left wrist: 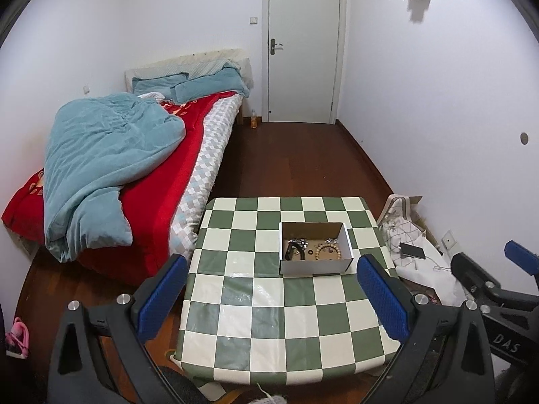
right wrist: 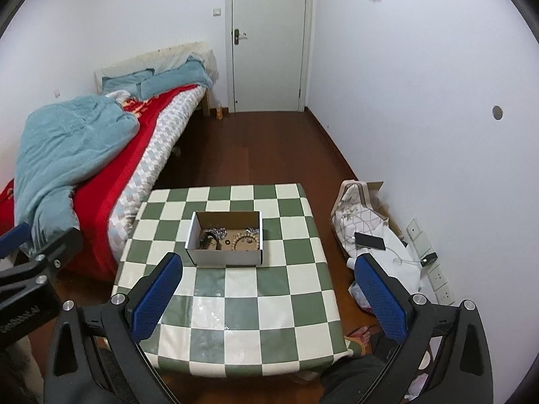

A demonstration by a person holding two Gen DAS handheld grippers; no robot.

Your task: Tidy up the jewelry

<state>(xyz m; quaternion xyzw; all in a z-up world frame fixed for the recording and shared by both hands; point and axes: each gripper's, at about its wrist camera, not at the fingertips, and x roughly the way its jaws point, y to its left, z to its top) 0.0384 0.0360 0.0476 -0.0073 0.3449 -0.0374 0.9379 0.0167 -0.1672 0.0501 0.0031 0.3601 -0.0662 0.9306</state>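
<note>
A small white cardboard box (left wrist: pixel 347 235) (right wrist: pixel 190 232) stands on the green-and-cream checkered table (left wrist: pixel 249 309) (right wrist: pixel 235 306). Inside lie a wooden bead bracelet (left wrist: pixel 328 249) (right wrist: pixel 247 239), a dark bangle (left wrist: pixel 291 249) (right wrist: pixel 206 238), a sparkly silver piece (left wrist: pixel 299 241) (right wrist: pixel 218 231) and a small ring (left wrist: pixel 310 252) (right wrist: pixel 227 242). My left gripper (left wrist: pixel 273 274) hovers open above the table's near half, nothing between its blue pads. My right gripper (right wrist: pixel 269 271) is also open and empty, held high in front of the box. Each gripper shows at the edge of the other's view.
A bed (left wrist: pixel 134 155) with a red cover and a blue quilt flanks the table's left. On the right, a bag (right wrist: pixel 353 212) and white cloth with a phone (right wrist: pixel 369 240) lie on the wooden floor by wall sockets (right wrist: pixel 438 276). A closed door (left wrist: pixel 303 43) is behind.
</note>
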